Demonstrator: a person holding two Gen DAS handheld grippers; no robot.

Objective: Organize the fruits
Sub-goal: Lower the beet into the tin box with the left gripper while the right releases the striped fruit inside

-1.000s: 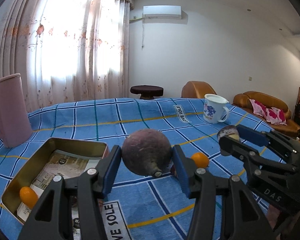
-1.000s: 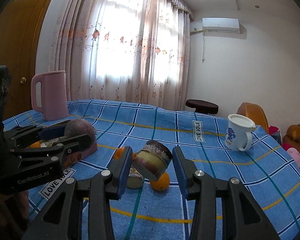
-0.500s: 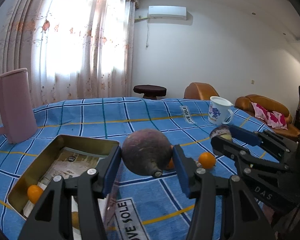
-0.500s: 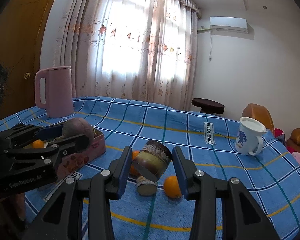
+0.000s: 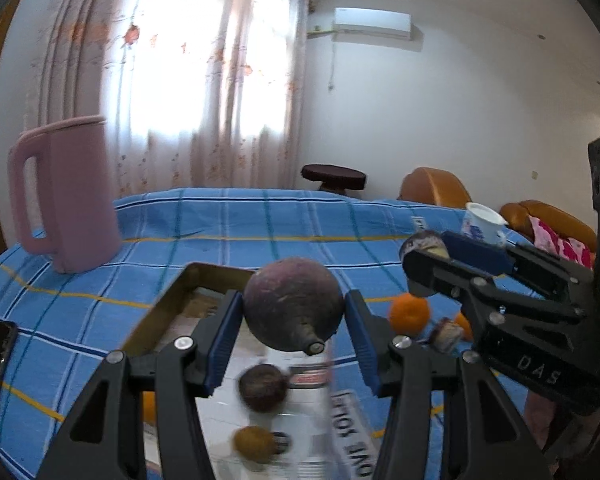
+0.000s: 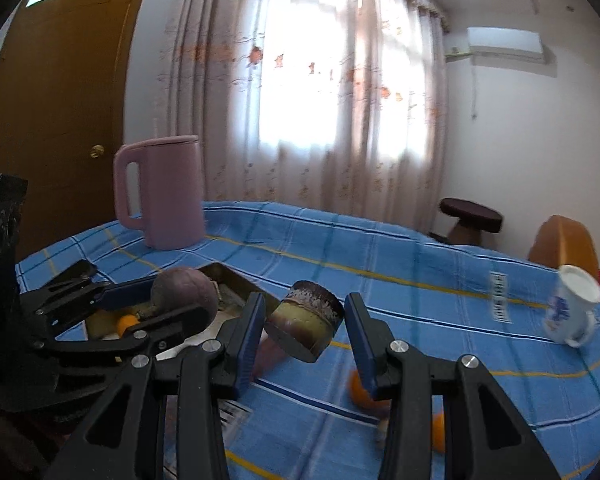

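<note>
Farthest left on our tabletop [image 5: 228, 216], which is covered in a blue checked cloth, stands a pink jug [image 5: 66, 194], upright and well apart from everything else. Next comes the open metal tin [image 5: 168, 300], gold inside, with paper lining its floor. In it we see a small dark round fruit [image 5: 263, 387], a yellowish-brown one [image 5: 255, 444] nearer to us, and an orange piece [image 5: 149, 406] half hidden behind the left finger of our left gripper [image 5: 294, 312].

That left gripper hangs over the tin with its jaws pinching a big purple round fruit [image 5: 294, 307] by its two sides, stem end pointing back at the camera. The fruit is clear of the tin floor.

Just right of the tin, on the cloth, lie an orange [image 5: 409, 315], a small cut purple-and-white piece [image 5: 446, 334] beside it, and a second orange [image 5: 464, 325] mostly hidden by our right gripper [image 6: 305, 326]. The right gripper is held above the cloth near the tin's right-hand end, its jaws pinching a cut chunk of fruit [image 6: 306, 326] with dark purple rind and a yellowish flat face, tilted.

Farthest right, near the tabletop's edge, a white mug [image 6: 572, 312] with blue print stands alone. Both views are blurred.
</note>
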